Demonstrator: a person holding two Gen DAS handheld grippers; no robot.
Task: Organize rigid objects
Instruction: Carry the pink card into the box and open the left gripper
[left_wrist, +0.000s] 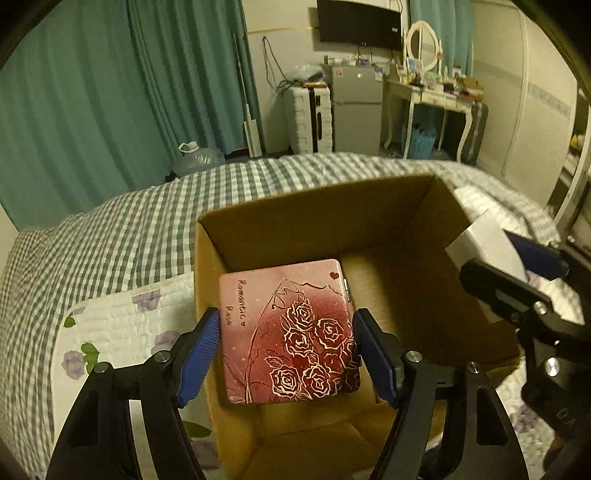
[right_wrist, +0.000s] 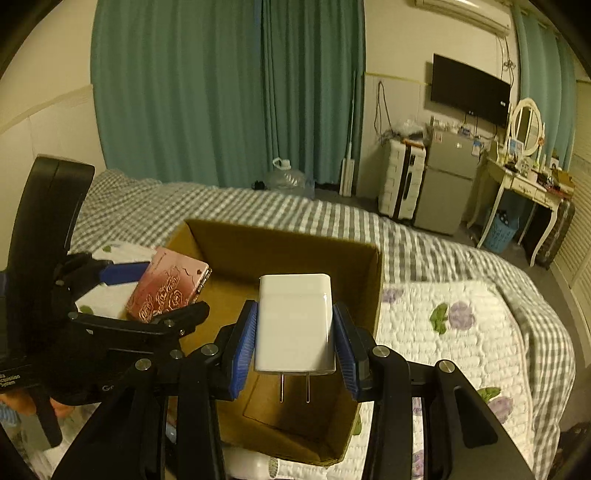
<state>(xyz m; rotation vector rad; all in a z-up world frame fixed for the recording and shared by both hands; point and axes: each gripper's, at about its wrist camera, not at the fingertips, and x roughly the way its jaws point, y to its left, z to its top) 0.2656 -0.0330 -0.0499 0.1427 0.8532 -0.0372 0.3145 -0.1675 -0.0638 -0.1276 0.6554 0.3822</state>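
An open cardboard box (left_wrist: 314, 218) sits on the bed; it also shows in the right wrist view (right_wrist: 288, 243). My left gripper (left_wrist: 286, 350) is shut on a pink tin case with rose drawings (left_wrist: 288, 332) and holds it over the box's left side; the case also shows in the right wrist view (right_wrist: 166, 290). My right gripper (right_wrist: 295, 343) is shut on a white plug charger (right_wrist: 293, 321), prongs toward the camera, above the box's right part. The charger also shows in the left wrist view (left_wrist: 484, 247).
The bed has a grey checked cover (left_wrist: 129, 229) and a white floral quilt (right_wrist: 461, 332). Across the room stand teal curtains (right_wrist: 221, 92), a white suitcase (right_wrist: 399, 181), a small fridge (right_wrist: 443, 184), a dressing table (right_wrist: 524, 184) and a blue basket (right_wrist: 500, 230).
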